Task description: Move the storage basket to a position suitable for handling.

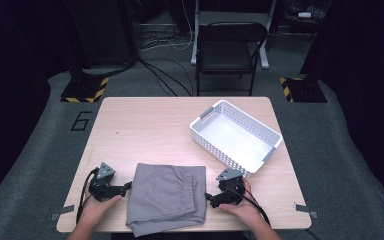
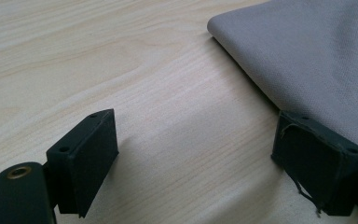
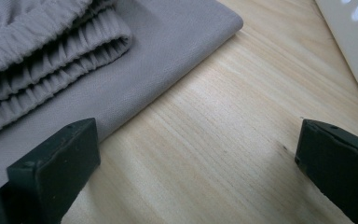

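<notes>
A folded grey garment point(image 1: 166, 196) with an elastic waistband lies at the near edge of the wooden table point(image 1: 145, 125). My left gripper point(image 1: 128, 186) rests on the table just left of the cloth, pointing at its left edge, jaws open with bare wood between them. In the left gripper view the grey garment point(image 2: 307, 56) lies beside the right jaw. My right gripper point(image 1: 208, 198) sits just right of the cloth, also open and holding nothing. In the right gripper view the garment point(image 3: 121, 70) with its gathered waistband lies by the left jaw.
A white perforated basket point(image 1: 235, 136) stands empty at the right of the table, just beyond the right gripper; its wall point(image 3: 354, 42) shows in the right gripper view. A black folding chair point(image 1: 227, 50) stands beyond the far edge.
</notes>
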